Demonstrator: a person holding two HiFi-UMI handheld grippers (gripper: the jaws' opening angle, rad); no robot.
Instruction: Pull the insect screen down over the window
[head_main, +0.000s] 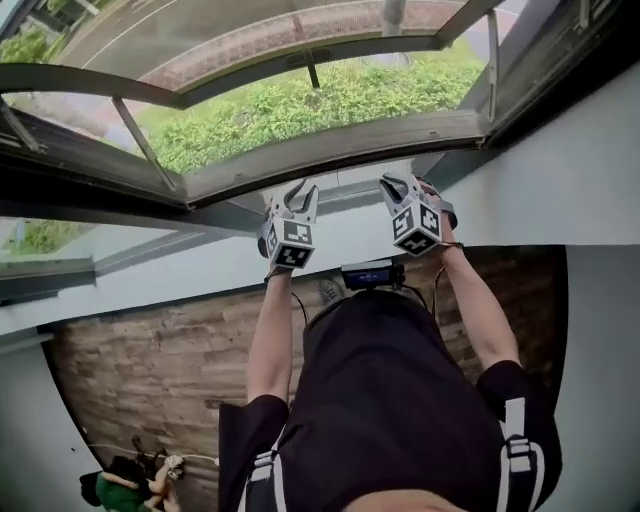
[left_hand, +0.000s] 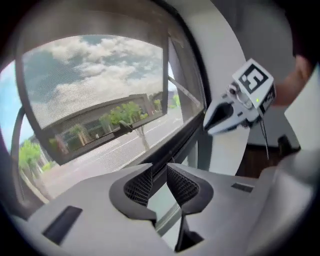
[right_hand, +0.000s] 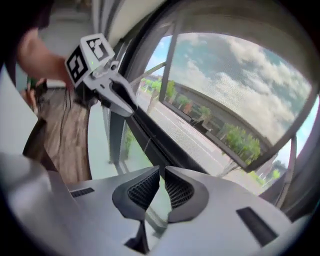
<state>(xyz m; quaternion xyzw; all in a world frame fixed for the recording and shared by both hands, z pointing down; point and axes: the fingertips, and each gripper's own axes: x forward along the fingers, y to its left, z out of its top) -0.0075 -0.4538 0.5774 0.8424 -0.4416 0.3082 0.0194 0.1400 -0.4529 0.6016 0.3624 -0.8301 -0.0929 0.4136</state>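
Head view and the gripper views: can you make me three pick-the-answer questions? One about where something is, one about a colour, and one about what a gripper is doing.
1. Where are the left gripper and the right gripper?
A. Inside a box.
B. Held up by the window frame.
C. Under a chair.

2. What colour are the bushes outside?
A. Red.
B. Blue.
C. Green.

3. What is the left gripper doing?
A. Squeezing a cup.
B. Open, with nothing between its jaws.
C. Holding a rope.

Answers:
1 B: the head view shows both grippers held up at the frame.
2 C: the leaves outside are green.
3 B: the left gripper view shows a gap between its jaws, with only the window frame behind.
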